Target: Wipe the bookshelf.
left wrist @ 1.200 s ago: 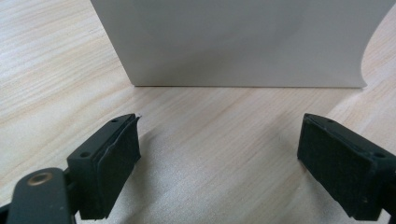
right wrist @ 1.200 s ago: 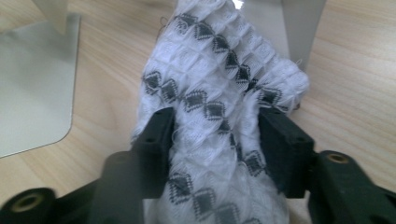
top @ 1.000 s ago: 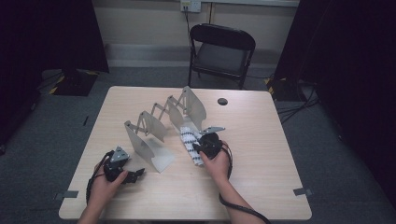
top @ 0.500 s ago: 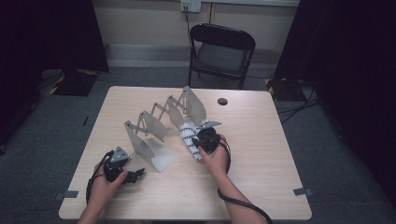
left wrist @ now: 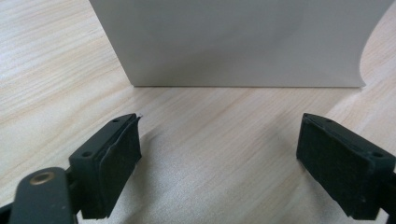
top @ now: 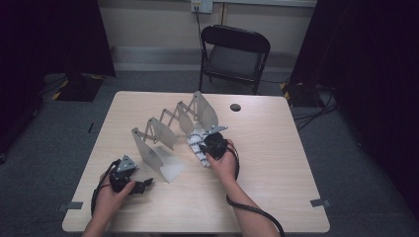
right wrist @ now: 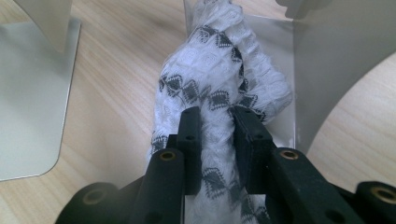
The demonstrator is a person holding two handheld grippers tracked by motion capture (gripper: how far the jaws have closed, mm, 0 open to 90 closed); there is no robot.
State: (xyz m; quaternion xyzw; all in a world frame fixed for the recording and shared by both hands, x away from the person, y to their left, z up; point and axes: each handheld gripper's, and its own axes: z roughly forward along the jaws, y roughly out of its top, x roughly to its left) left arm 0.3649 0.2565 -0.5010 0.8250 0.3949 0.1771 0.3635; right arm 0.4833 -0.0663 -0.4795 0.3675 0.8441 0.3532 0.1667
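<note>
Between rack plates (right wrist: 322,70), right tool (right wrist: 215,122) pinches rolled cloth (right wrist: 219,84); bare tabletop (top: 276,148) rightward.

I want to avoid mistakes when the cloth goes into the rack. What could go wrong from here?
1. The right gripper pinches only a narrow fold of the cloth, so the loose bulk may slip out or snag on a rack plate.
2. Pushing the cloth could shift the light rack; the left gripper is open and does not steady it.
</note>
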